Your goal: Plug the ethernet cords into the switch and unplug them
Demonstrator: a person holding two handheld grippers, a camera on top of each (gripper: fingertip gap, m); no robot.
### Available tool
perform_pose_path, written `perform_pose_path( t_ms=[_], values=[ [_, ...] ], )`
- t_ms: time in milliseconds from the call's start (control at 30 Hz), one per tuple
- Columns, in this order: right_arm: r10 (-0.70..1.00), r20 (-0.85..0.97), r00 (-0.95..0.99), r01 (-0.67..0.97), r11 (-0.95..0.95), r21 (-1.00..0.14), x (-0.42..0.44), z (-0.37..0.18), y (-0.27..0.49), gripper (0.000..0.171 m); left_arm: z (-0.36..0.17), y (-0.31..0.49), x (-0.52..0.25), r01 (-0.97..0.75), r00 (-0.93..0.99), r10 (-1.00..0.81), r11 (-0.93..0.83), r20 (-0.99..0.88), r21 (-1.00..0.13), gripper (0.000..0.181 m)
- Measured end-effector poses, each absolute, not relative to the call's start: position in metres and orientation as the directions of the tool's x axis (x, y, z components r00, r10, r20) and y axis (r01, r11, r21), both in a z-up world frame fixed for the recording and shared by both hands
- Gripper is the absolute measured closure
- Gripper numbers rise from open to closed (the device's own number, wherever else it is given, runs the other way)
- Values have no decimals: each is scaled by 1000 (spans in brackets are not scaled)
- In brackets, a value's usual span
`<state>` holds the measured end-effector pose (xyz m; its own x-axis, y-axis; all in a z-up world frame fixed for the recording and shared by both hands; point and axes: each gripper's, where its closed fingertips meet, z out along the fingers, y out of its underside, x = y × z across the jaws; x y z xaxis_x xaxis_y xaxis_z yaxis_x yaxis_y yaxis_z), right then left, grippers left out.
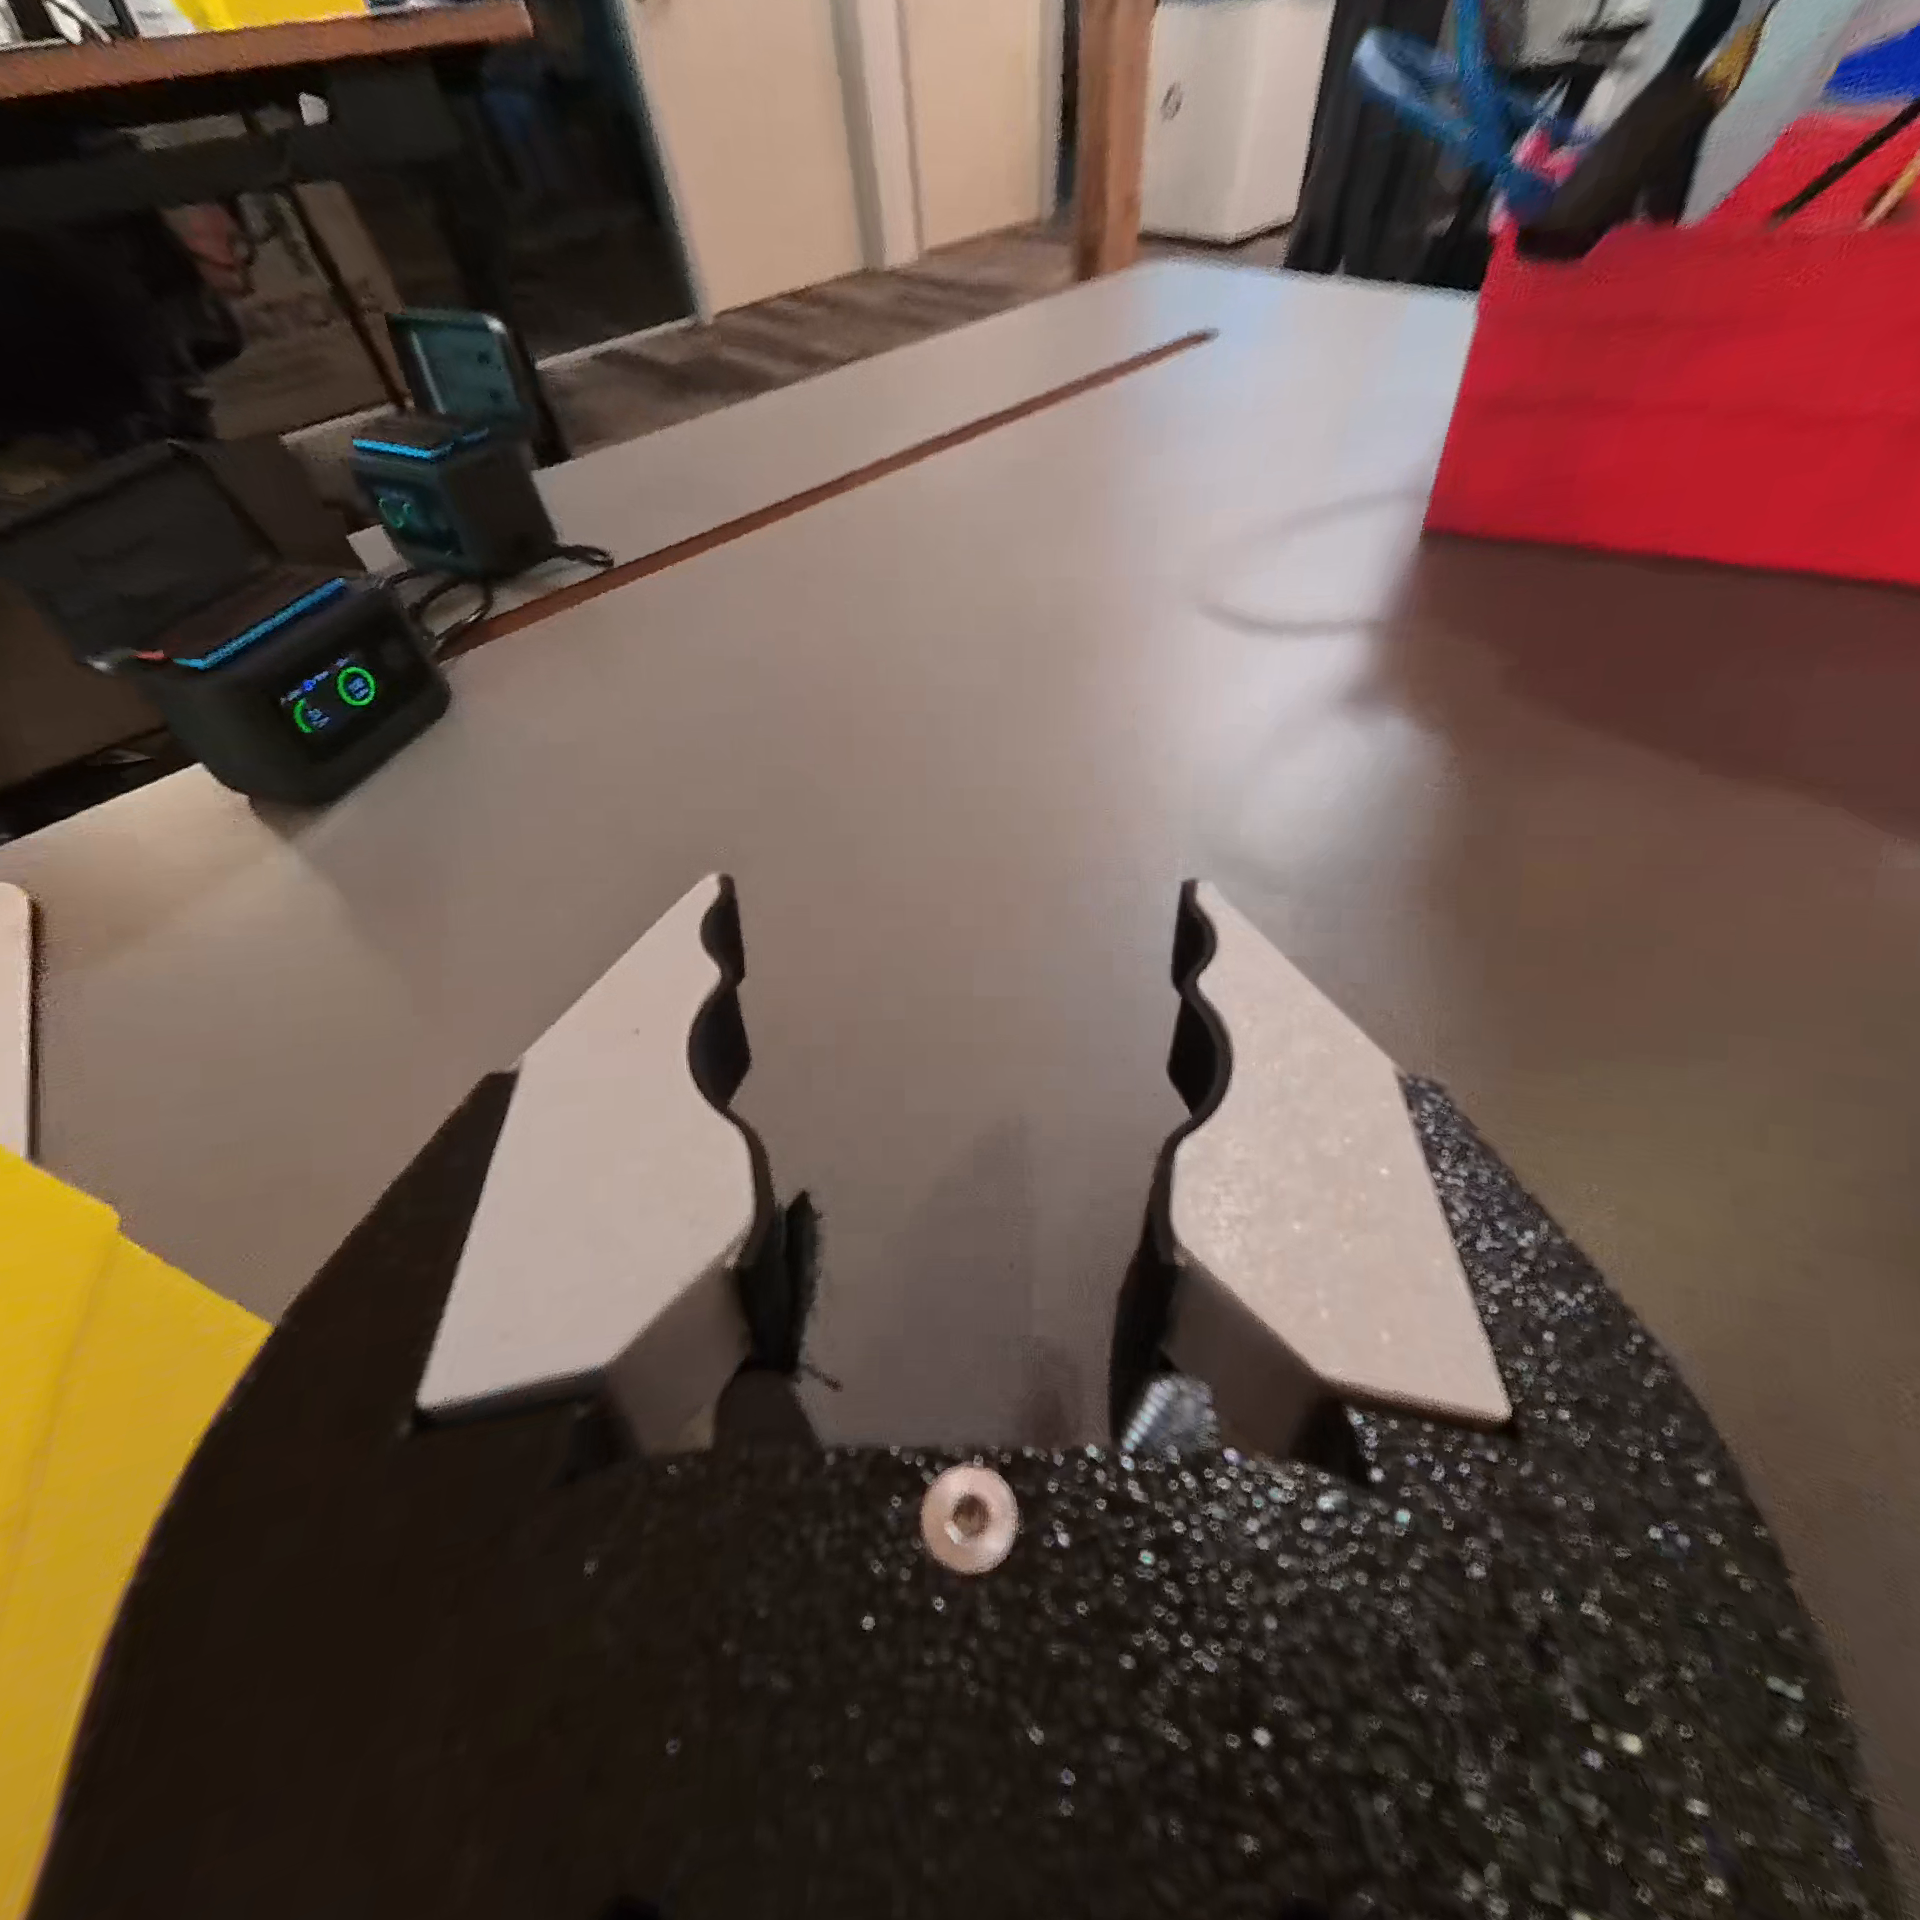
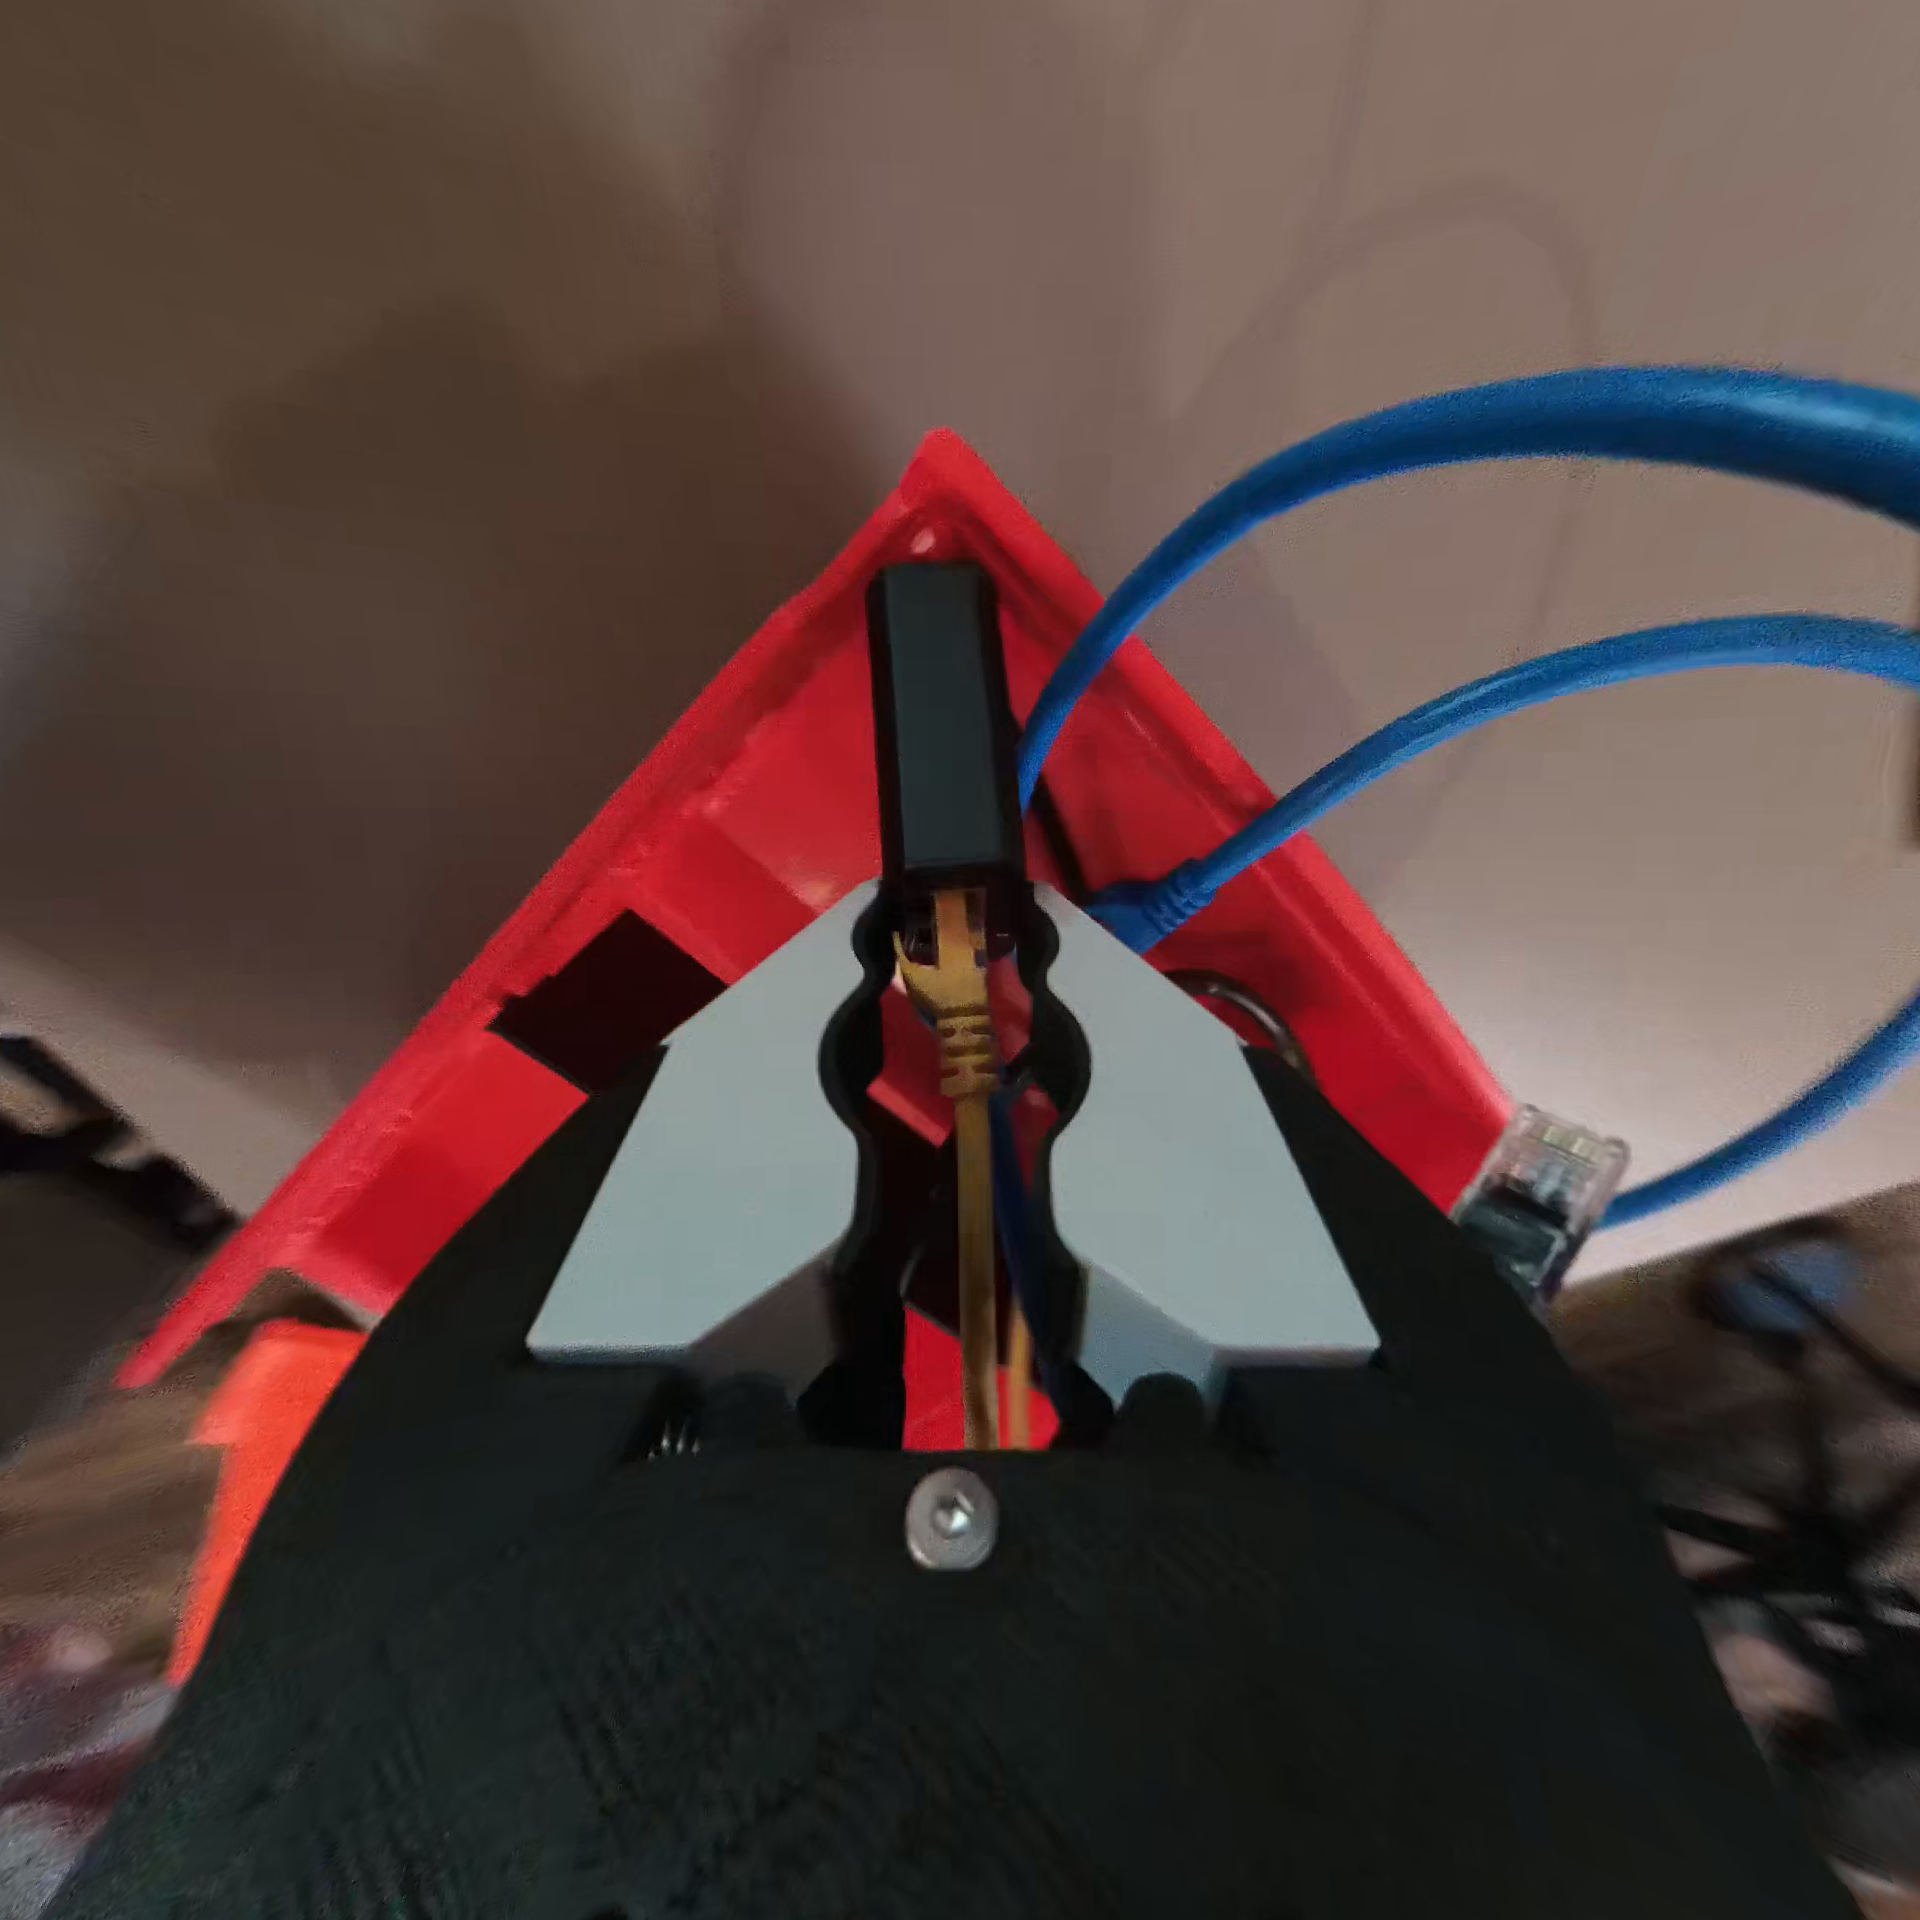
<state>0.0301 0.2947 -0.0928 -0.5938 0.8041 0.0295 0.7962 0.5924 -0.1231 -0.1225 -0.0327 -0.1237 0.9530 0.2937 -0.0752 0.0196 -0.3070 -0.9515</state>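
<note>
While hovering over the bare surface (image 1: 935, 644), the left claw (image 1: 956, 904) is gaping apart, holding nothing. Right claw (image 2: 956, 925) is clamping the yellow cord (image 2: 968, 1049) at the black switch (image 2: 940, 717) on the red stand (image 2: 790, 810); blue cords (image 2: 1455, 436) are looping alongside.

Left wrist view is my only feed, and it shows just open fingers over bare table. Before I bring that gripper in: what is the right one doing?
Observer: The right gripper is closed on the yellow cord, right at its plug.
Operator: Is that plug in the switch?
Observer: Its tip sits at the mouth of the black switch; how deep it goes, I cannot tell.
Operator: Any cord free for the left?
Observer: A clear plug on a blue cord lies unplugged by the right edge of the red frame.
</note>
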Motion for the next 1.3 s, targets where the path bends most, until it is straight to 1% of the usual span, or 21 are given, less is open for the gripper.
perform_pose_path(
  t_ms=[67,133,200,267,367,433,533,633,800,933,1000,1067,1133,1167,1233,1300],
  values=[
    [862,-70,-502,862,493,-118,34,-95,294,148,-131,-32,-122,0,947,300,-357,-115,-934,98],
    [885,-107,-452,891,442,-105,38,-96,294,146,-134,-32,-122,-6,944,304,-380,-130,-925,96],
    [900,-75,-429,903,426,-46,47,-96,300,141,-136,-32,-122,7,944,307,-388,-122,-921,93],
    [908,-15,-418,908,418,-8,54,-91,303,128,-136,-32,-123,24,945,310,-384,-104,-923,91],
    [899,84,-430,901,433,-21,59,-78,299,117,-136,-33,-124,42,947,311,-375,-83,-926,89],
    [893,135,-430,894,442,-70,62,-66,290,111,-136,-33,-124,46,947,311,-373,-78,-927,88],
    [885,136,-446,862,466,-203,69,-47,261,109,-136,-33,-124,43,948,309,-377,-82,-925,88],
    [888,6,-460,838,436,-329,85,-36,229,109,-138,-31,-123,27,948,301,-389,-99,-921,87],
    [902,-19,-430,813,378,-444,93,-37,232,108,-137,-28,-119,4,952,284,-392,-117,-920,87],
    [837,-175,-519,724,322,-610,101,-19,185,108,-131,-29,-113,-26,957,260,-357,-126,-934,87],
    [791,-190,-582,643,305,-703,109,-2,159,106,-125,-30,-111,-44,958,254,-327,-132,-944,85],
    [773,-140,-619,538,287,-793,118,19,143,102,-119,-31,-108,-61,959,247,-306,-141,-950,82],
    [804,-16,-594,416,290,-862,126,38,142,97,-110,-34,-104,-90,955,245,-296,-167,-951,78],
    [842,73,-534,360,305,-882,128,47,151,93,-101,-37,-101,-109,952,245,-291,-184,-950,76],
    [908,266,-323,282,360,-889,137,61,187,87,-78,-46,-93,-150,940,257,-281,-225,-948,75],
    [922,379,-84,280,387,-879,157,66,234,88,-58,-62,-89,-174,919,292,-299,-264,-938,73]
  ],
)
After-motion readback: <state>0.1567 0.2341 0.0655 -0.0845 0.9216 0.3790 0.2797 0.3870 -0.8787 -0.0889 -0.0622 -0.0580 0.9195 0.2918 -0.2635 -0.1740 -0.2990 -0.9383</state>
